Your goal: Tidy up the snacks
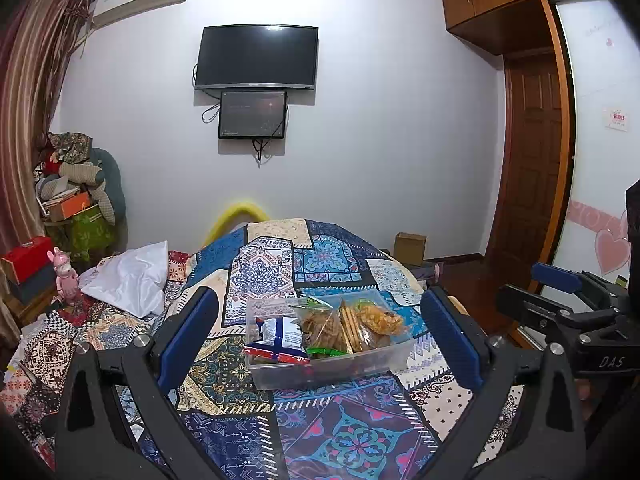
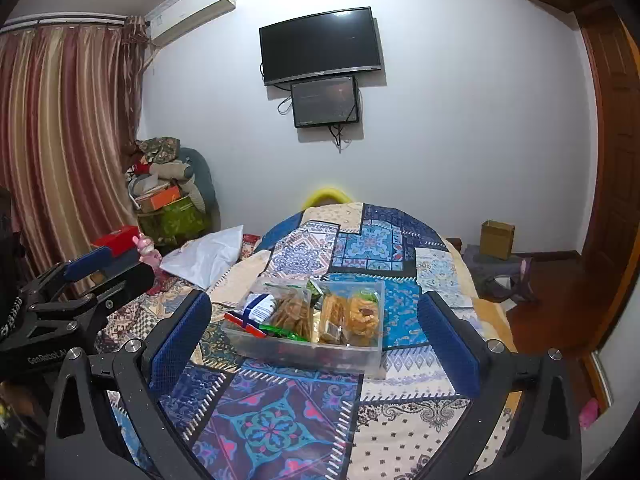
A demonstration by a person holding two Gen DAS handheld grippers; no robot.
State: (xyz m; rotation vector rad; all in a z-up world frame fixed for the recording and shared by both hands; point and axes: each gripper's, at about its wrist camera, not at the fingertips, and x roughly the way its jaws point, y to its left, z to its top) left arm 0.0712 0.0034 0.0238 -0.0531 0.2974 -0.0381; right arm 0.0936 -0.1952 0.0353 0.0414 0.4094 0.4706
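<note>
Snacks sit packed upright in the clear bin on the bed, probably to save room. Left hand-held gripper and right hand-held gripper hover apart, empty.

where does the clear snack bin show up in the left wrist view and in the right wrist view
Left wrist: the bin sits just below centre on the patchwork bedspread, between the open left gripper fingers.
Right wrist: the bin sits just below centre, slightly left, between the open right gripper fingers.
Shared landmark: the wall TV, directly above the bin in both.
</note>
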